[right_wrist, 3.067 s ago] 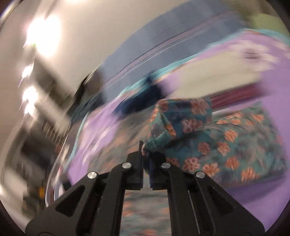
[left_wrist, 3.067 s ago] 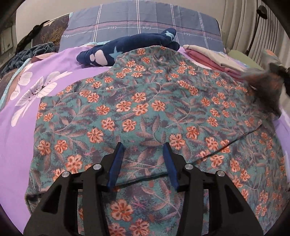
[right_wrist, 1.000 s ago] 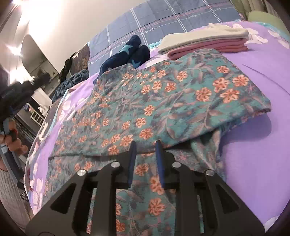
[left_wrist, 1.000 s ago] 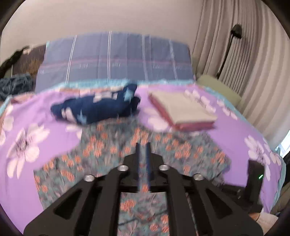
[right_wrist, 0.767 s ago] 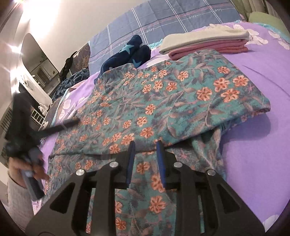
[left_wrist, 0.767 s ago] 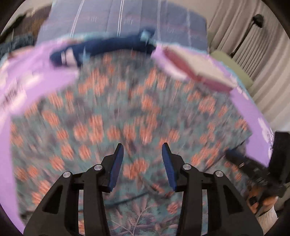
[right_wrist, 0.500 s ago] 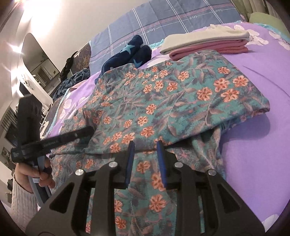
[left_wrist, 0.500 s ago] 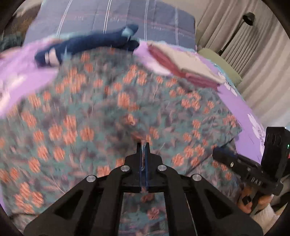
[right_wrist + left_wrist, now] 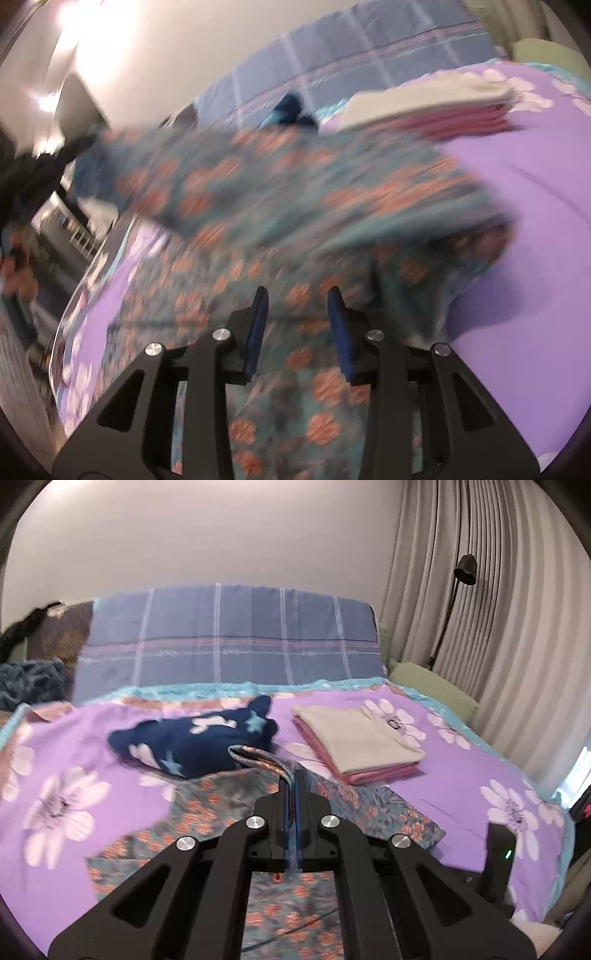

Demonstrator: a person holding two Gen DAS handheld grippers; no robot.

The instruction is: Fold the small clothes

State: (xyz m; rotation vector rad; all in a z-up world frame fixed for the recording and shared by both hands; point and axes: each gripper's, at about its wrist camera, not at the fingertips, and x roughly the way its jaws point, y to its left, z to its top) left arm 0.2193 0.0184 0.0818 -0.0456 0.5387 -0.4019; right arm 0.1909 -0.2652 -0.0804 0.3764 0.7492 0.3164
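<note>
A: Which garment is being folded here, and who is holding it?

B: The floral garment, teal with orange flowers, is lying across the purple bedspread. The left gripper is pinching an edge of it with its fingers pressed together, and that edge is arching up above the rest of the cloth. The right gripper is hovering low over the near part of the fabric with its jaws apart, gripping nothing.

A: How far along is the job looking?

B: Partly done, I would judge. A folded stack, cream on top and pink beneath, is sitting finished near the floral piece. The navy star-print garment is lying crumpled beyond it, seemingly unfolded. The floral piece itself is appearing mid-fold; the right-hand view is too blurred to count its layers.

A: And the surroundings?

B: A bedroom. A blue plaid pillow is leaning at the head, pleated curtains are hanging on the right with a black floor lamp before them, and the wall is plain.
</note>
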